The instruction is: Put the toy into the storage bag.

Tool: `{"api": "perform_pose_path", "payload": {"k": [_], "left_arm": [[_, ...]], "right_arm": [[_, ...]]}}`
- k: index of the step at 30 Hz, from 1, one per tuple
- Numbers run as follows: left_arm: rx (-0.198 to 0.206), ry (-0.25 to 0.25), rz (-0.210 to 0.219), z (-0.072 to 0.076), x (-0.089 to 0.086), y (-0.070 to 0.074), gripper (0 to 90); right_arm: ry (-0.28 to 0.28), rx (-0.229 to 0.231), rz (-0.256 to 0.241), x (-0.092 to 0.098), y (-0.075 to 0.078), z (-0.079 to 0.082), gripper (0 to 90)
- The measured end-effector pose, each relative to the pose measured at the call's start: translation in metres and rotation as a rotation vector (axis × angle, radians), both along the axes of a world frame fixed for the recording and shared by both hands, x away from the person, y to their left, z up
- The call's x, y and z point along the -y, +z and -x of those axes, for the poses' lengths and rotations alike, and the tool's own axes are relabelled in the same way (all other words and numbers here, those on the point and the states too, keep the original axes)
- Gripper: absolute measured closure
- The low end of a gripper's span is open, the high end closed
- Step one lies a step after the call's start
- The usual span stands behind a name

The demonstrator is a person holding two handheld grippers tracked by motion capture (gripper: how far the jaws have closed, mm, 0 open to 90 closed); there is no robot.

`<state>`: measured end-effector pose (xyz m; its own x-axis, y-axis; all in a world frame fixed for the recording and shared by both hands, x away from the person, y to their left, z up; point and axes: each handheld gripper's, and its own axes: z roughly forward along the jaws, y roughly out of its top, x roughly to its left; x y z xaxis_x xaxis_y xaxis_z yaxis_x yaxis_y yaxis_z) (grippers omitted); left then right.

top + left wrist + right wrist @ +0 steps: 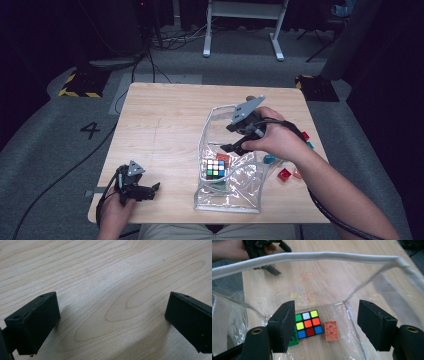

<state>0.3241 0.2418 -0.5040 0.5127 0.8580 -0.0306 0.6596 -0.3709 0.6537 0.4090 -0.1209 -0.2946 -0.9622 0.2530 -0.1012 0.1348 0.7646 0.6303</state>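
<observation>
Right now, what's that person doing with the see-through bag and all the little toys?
A person is packing toys into a clear bag on the wooden table. The right gripper hangs open at the bag's mouth, above a colourful puzzle cube, an orange brick and a green brick already inside. More small bricks wait beside the bag. The left gripper rests open on the table.

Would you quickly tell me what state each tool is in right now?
Left tool: open, holding nothing, over the table.
Right tool: open, empty, inside the clear bag.
</observation>
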Motion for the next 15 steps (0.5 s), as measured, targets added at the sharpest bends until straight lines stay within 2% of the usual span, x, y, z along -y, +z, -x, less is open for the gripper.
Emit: {"api": "perform_pose_path", "payload": {"k": [6,15], "left_arm": [[0.0,-0.001,-0.001,0.0,0.0,0.0,0.0],[0.0,-0.001,-0.001,0.0,0.0,0.0,0.0]], "right_arm": [[-0.085,0.024,-0.04,0.036,0.015,-0.003,31.7],[-0.268,0.02,-0.097,0.107,0.022,-0.005,32.7]]}}
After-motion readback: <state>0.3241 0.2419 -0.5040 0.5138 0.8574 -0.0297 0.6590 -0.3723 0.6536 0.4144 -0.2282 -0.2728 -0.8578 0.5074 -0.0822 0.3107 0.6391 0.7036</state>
